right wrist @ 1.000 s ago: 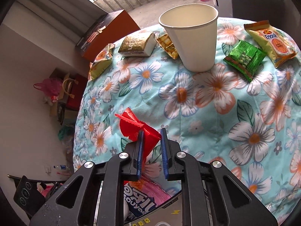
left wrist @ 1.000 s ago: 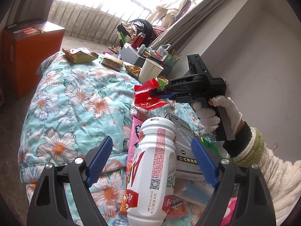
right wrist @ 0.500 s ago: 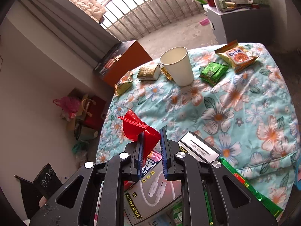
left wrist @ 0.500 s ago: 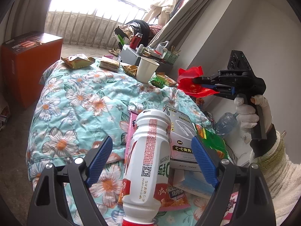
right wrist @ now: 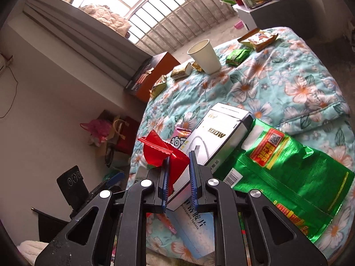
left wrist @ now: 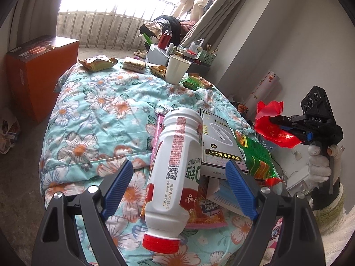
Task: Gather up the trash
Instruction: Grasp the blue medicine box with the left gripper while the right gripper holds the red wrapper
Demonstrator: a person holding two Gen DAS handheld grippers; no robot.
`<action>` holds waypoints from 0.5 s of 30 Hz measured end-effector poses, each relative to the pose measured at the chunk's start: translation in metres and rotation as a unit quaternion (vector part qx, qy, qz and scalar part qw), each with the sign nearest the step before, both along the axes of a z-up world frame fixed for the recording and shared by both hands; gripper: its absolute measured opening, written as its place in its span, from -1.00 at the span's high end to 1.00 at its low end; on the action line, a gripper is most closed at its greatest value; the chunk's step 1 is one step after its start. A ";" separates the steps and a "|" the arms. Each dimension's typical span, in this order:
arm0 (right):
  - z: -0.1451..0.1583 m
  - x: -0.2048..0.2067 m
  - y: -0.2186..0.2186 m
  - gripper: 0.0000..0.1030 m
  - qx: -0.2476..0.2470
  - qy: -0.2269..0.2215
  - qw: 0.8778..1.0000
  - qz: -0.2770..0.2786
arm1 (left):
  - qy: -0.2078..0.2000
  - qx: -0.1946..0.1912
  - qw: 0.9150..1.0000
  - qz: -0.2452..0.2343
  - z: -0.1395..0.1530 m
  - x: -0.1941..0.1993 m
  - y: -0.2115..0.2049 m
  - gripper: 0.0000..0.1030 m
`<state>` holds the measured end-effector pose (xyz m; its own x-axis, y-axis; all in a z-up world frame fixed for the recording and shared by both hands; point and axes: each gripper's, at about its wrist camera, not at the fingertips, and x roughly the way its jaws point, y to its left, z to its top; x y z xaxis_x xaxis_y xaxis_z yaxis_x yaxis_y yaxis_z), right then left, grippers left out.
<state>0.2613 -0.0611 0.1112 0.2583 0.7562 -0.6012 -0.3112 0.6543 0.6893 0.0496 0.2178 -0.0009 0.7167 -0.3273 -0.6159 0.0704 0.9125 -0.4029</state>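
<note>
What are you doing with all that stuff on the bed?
A person is picking up trash from a flowery blanket. The right gripper is pinching a red wrapper, lifted off the bed. The left gripper is open around a white bottle lying among boxes and snack bags, not squeezing it.

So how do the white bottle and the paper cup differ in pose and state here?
The white bottle lies on its side between the open fingers of the left gripper, untouched; the paper cup stands upright at the far end of the floral quilt. The bottle is sealed with a red cap, while the cup is open-topped. The bottle carries printed labels; the cup is plain. Both are whitish and rest on the quilt.
</note>
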 end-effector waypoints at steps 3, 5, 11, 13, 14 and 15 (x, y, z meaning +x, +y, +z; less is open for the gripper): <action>-0.006 -0.014 -0.012 0.71 0.009 0.003 1.000 -0.017 | -0.032 -0.018 0.999 -0.030 0.013 -0.015 -0.014 -0.61; -0.010 -0.023 -0.020 0.71 0.015 0.003 0.999 -0.028 | -0.046 -0.028 0.997 -0.064 0.020 -0.025 -0.031 -0.62; -0.021 -0.052 -0.057 0.71 0.040 0.009 0.997 -0.071 | -0.005 -0.054 0.986 -0.157 0.001 -0.031 -0.107 -0.62; -0.023 -0.059 -0.071 0.71 0.047 0.010 0.995 -0.087 | 0.034 -0.079 0.982 -0.166 -0.018 -0.025 -0.127 -0.62; -0.024 -0.062 -0.078 0.71 0.052 0.010 0.994 -0.094 | 0.057 -0.095 0.980 -0.167 -0.028 -0.021 -0.135 -0.61; -0.024 -0.065 -0.085 0.71 0.057 0.009 0.993 -0.101 | 0.078 -0.108 0.977 -0.165 -0.038 -0.018 -0.141 -0.62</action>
